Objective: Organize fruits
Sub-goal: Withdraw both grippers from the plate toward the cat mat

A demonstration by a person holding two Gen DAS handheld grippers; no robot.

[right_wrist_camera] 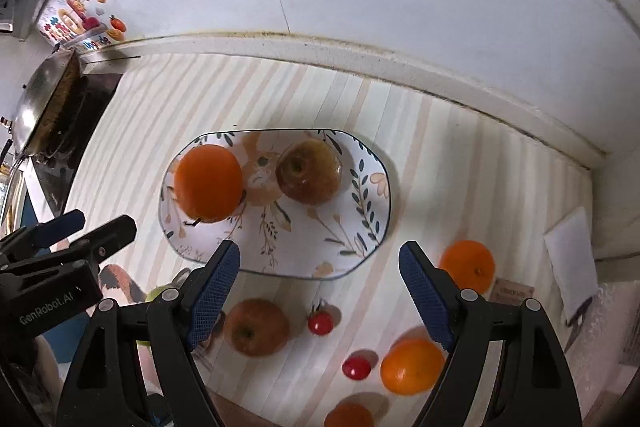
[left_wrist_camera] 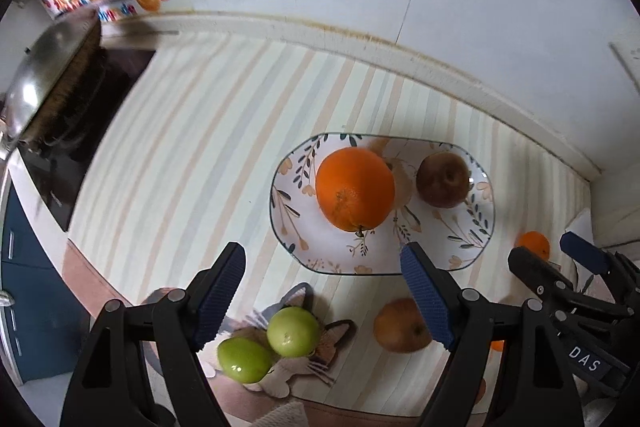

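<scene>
Fruits lie partly on the floral plate [right_wrist_camera: 372, 195] and partly loose on the striped counter [left_wrist_camera: 192, 131]. The plate carries a large orange [left_wrist_camera: 354, 189] at its left and a reddish-brown apple [right_wrist_camera: 309, 172] at its right, not touching each other.

Left gripper [left_wrist_camera: 322, 297]: jaws spread wide, nothing between them, hovering over the counter at the plate's near edge. Right gripper [right_wrist_camera: 319, 293]: jaws likewise spread wide and empty, hovering above the near rim of the plate.

The left wrist view alone shows clearly two green fruits [left_wrist_camera: 294, 331], touching one another, resting on a cat-patterned mat [left_wrist_camera: 320, 355] near the left finger. It also shows a second apple [left_wrist_camera: 398, 325] just beside the right finger.

The right wrist view alone shows two cherry tomatoes [right_wrist_camera: 320, 323] on the counter, well apart from each other, plus a small orange [right_wrist_camera: 467, 265] beyond the right finger, another orange [right_wrist_camera: 412, 366] near that finger's base, and a third [right_wrist_camera: 349, 415] cut off at the bottom edge. A wok [right_wrist_camera: 34, 107] stands on the stove at far left.
</scene>
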